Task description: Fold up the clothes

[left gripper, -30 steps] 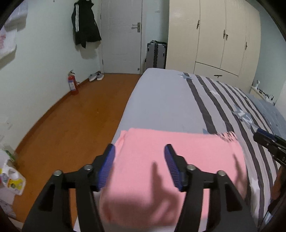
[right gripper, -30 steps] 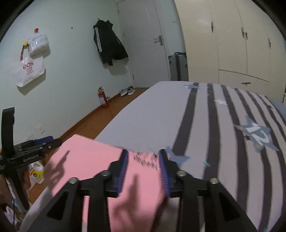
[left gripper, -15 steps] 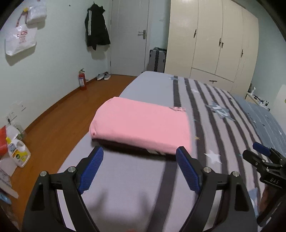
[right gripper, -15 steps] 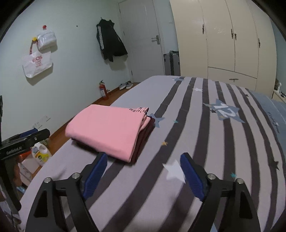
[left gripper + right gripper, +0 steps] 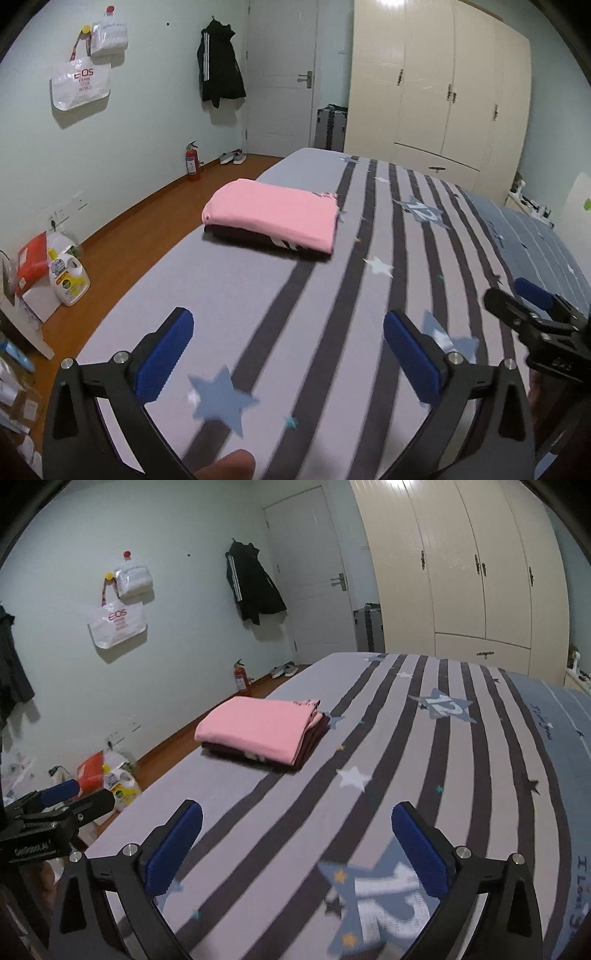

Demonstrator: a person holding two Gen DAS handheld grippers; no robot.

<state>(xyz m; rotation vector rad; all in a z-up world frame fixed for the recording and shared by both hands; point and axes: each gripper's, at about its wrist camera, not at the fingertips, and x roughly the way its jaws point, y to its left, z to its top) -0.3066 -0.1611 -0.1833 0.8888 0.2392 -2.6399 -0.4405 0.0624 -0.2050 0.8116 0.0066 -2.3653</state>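
A folded pink garment (image 5: 273,212) (image 5: 255,725) lies on top of a folded dark maroon garment (image 5: 240,236) (image 5: 314,738) near the left edge of the striped bed (image 5: 332,295) (image 5: 461,757). My left gripper (image 5: 288,352) hangs open over the bed, well back from the stack, with nothing between its blue pads. My right gripper (image 5: 297,843) is open too and holds nothing. Each gripper shows at the edge of the other's view, the right gripper (image 5: 532,306) at right and the left gripper (image 5: 59,805) at left.
The wooden floor (image 5: 122,236) runs along the bed's left side, with a detergent bottle (image 5: 68,278), bags and a fire extinguisher (image 5: 192,162). A wardrobe (image 5: 443,92), a door (image 5: 284,74) and a suitcase (image 5: 332,127) stand at the far end. A fingertip (image 5: 225,465) shows at the bottom.
Both grippers opened, let go of the pink garment and drew back from it. The pink garment now lies far ahead on the dark one.
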